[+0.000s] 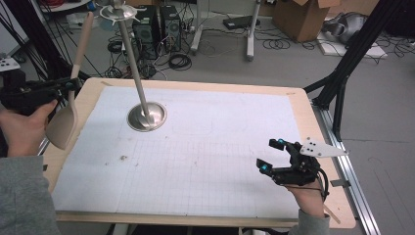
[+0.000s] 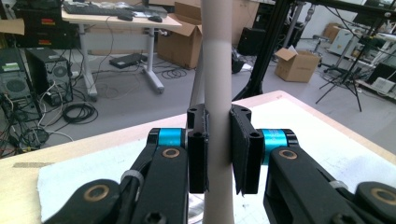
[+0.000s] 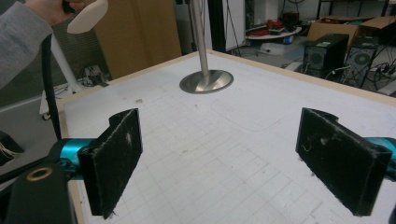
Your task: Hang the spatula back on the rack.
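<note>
Leftward, off the table's edge, left tool clamps spatula; right tool gapes over bare mat.

No text, label, brand, number or sign can be read in any of the pictures. The cardboard boxes on the floor, at about twelve o'clock in the left gripper view, have plain faces. The computer tower at nine o'clock in that view carries a small pale sticker, too blurred to read. The dark shelf unit at ten o'clock bears small orange and yellow tags, too small to make out. The white sheet on the worktop shows a faint printed grid without figures or letters.
</note>
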The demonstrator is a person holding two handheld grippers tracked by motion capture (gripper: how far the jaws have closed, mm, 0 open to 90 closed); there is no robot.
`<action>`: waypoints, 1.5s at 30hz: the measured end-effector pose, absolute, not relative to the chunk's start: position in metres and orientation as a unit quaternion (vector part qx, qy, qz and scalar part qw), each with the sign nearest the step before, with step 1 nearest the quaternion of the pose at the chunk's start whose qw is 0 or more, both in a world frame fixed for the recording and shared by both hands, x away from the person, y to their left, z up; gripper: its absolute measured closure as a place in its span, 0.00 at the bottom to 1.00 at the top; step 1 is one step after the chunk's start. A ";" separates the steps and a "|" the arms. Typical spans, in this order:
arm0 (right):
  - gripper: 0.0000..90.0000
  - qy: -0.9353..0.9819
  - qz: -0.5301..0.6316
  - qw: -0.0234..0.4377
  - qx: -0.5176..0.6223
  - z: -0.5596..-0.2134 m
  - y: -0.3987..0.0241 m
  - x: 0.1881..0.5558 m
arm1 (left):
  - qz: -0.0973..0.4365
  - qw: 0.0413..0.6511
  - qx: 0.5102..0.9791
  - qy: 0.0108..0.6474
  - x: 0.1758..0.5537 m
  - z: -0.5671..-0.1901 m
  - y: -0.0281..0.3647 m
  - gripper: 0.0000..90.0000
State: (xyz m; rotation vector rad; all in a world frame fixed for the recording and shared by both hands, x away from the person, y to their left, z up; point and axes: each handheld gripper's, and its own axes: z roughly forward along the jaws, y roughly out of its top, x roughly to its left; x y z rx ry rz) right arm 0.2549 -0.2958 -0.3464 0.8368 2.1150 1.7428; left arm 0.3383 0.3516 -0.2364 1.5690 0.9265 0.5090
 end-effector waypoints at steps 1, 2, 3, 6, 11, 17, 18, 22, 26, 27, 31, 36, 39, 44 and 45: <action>0.15 0.731 0.602 0.138 0.290 -0.346 -0.296 0.255 | 0.217 0.584 0.674 0.396 0.339 -0.237 0.351 0.87; 0.15 0.731 0.602 0.138 0.290 -0.346 -0.295 0.255 | 0.218 0.583 0.675 0.396 0.339 -0.237 0.351 0.87; 0.15 0.731 0.602 0.137 0.290 -0.346 -0.295 0.255 | 0.216 0.584 0.674 0.397 0.339 -0.237 0.350 0.87; 0.15 0.732 0.601 0.136 0.290 -0.346 -0.295 0.255 | 0.214 0.581 0.678 0.395 0.340 -0.238 0.348 0.87; 0.15 0.732 0.602 0.137 0.288 -0.346 -0.295 0.255 | 0.209 0.577 0.686 0.391 0.343 -0.240 0.343 0.87; 0.15 0.731 0.603 0.139 0.287 -0.346 -0.295 0.255 | 0.208 0.572 0.690 0.392 0.347 -0.243 0.336 0.87; 0.15 0.731 0.603 0.138 0.287 -0.346 -0.295 0.255 | 0.209 0.571 0.690 0.392 0.348 -0.244 0.335 0.87; 0.15 0.731 0.603 0.138 0.287 -0.346 -0.296 0.254 | 0.206 0.568 0.693 0.394 0.351 -0.248 0.333 0.87; 0.15 0.732 0.602 0.136 0.288 -0.346 -0.295 0.254 | 0.203 0.567 0.694 0.395 0.354 -0.252 0.327 0.87; 0.15 0.732 0.602 0.136 0.288 -0.346 -0.295 0.254 | 0.204 0.565 0.695 0.395 0.354 -0.252 0.326 0.87; 0.15 0.732 0.603 0.138 0.286 -0.345 -0.295 0.254 | 0.213 0.552 0.704 0.394 0.357 -0.254 0.320 0.87; 0.15 0.731 0.604 0.139 0.286 -0.345 -0.296 0.254 | 0.218 0.546 0.706 0.396 0.361 -0.255 0.315 0.87; 0.15 0.731 0.604 0.136 0.287 -0.345 -0.296 0.253 | 0.223 0.539 0.709 0.396 0.364 -0.256 0.313 0.87; 0.15 0.731 0.605 0.138 0.286 -0.345 -0.297 0.253 | 0.226 0.534 0.711 0.398 0.369 -0.258 0.309 0.87; 0.15 0.731 0.604 0.138 0.287 -0.345 -0.297 0.253 | 0.227 0.532 0.712 0.398 0.370 -0.258 0.308 0.87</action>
